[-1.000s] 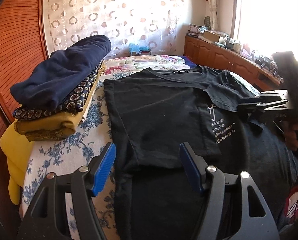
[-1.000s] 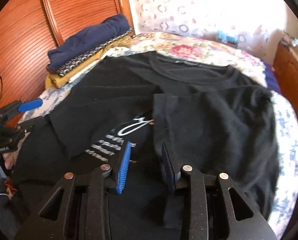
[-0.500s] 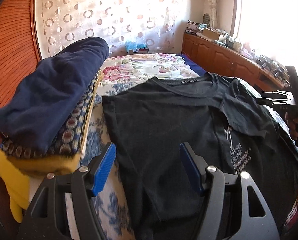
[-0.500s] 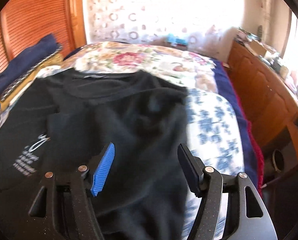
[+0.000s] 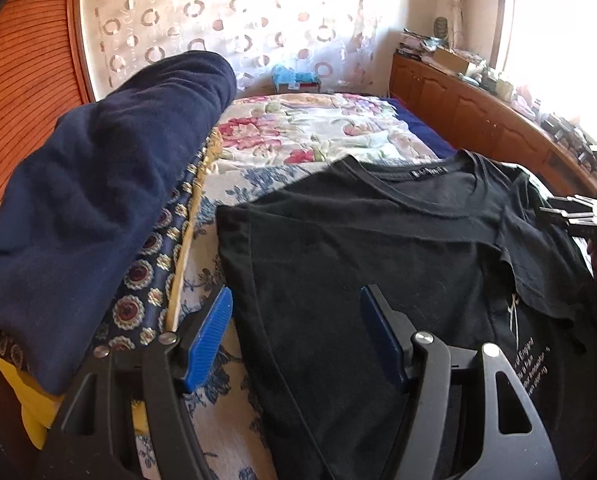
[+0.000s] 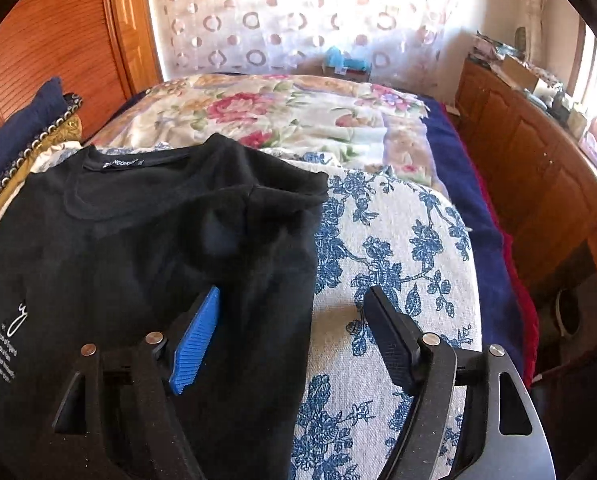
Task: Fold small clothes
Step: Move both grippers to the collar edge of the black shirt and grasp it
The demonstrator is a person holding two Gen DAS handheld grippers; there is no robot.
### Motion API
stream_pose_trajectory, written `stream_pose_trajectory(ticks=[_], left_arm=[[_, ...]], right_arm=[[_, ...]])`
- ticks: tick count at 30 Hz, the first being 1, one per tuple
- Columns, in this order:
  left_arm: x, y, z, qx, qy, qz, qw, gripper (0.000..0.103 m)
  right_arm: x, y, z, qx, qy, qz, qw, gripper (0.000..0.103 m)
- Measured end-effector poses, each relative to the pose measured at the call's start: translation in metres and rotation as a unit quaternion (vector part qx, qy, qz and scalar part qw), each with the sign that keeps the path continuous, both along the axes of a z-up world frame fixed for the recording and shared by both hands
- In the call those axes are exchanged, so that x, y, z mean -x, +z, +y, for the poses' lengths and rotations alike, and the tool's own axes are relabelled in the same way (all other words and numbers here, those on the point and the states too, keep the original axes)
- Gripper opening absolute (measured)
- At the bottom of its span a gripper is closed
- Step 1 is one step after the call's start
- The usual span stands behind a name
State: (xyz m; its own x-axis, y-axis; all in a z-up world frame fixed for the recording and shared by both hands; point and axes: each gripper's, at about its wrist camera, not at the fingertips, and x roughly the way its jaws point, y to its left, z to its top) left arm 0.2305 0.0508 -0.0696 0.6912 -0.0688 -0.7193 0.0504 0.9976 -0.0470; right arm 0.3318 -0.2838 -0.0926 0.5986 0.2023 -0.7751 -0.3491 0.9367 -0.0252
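Note:
A black T-shirt point(image 5: 378, 248) with white chest print lies on the blue-flowered bed cover, collar away from me, both side parts folded inward. My left gripper point(image 5: 296, 332) is open and empty, low over the shirt's left edge. My right gripper point(image 6: 294, 332) is open and empty, straddling the shirt's right edge point(image 6: 234, 264). The right gripper also shows at the right rim of the left wrist view point(image 5: 578, 216).
A stack of folded clothes point(image 5: 98, 208), navy on top, patterned and yellow below, sits left of the shirt. A floral quilt point(image 6: 282, 120) lies beyond it. A wooden cabinet point(image 6: 538, 184) with clutter runs along the right. A wooden wardrobe point(image 5: 22, 80) stands left.
My right gripper opened, let go of the shirt's folded sleeve part and swung right to the shirt's right edge. My left gripper moved forward along the left edge toward the shoulder.

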Motion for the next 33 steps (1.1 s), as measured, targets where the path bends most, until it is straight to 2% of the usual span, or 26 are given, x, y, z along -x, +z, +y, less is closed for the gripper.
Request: stream_pose_trajectory(ticks=[4, 8, 12, 19, 24, 27, 29, 30, 32, 33], left_arm=[[-0.004, 0.001, 0.005, 0.007, 0.008, -0.005, 0.9999, 0.058], [-0.011, -0.006, 0.008, 0.001, 0.011, 0.008, 0.9999, 0.053], [-0.011, -0.015, 0.013, -0.006, 0.028, 0.020, 0.9994, 0.053], [-0.008, -0.021, 0.009, -0.012, 0.018, 0.028, 0.9994, 0.053], [-0.002, -0.024, 0.014, -0.001, 0.016, 0.030, 0.9994, 0.047], [0.001, -0.024, 0.015, 0.010, 0.012, 0.031, 0.9994, 0.041], [0.003, -0.024, 0.017, 0.018, 0.009, 0.030, 0.9994, 0.030], [0.004, -0.023, 0.018, 0.023, 0.008, 0.029, 0.9993, 0.027], [0.004, -0.024, 0.020, 0.031, 0.007, 0.028, 0.9991, 0.010], [0.005, -0.024, 0.021, 0.035, 0.004, 0.028, 0.9990, 0.006]], right_arm=[[0.000, -0.001, 0.004, 0.002, 0.002, 0.001, 1.000, 0.082], [-0.001, -0.003, 0.002, 0.002, -0.001, 0.003, 1.000, 0.085], [-0.001, -0.004, 0.002, 0.003, -0.004, 0.003, 1.000, 0.086], [-0.003, -0.004, 0.000, 0.003, -0.006, 0.003, 1.000, 0.087], [-0.003, -0.004, 0.000, 0.003, -0.006, 0.003, 1.000, 0.088], [-0.003, -0.004, -0.001, 0.003, -0.005, 0.003, 1.000, 0.088], [-0.003, -0.004, -0.001, 0.003, -0.005, 0.003, 1.000, 0.088], [-0.003, -0.004, -0.001, 0.003, -0.005, 0.003, 1.000, 0.088], [-0.004, -0.004, -0.001, 0.003, -0.005, 0.003, 1.000, 0.088], [-0.003, -0.004, -0.001, 0.003, -0.005, 0.003, 1.000, 0.088]])
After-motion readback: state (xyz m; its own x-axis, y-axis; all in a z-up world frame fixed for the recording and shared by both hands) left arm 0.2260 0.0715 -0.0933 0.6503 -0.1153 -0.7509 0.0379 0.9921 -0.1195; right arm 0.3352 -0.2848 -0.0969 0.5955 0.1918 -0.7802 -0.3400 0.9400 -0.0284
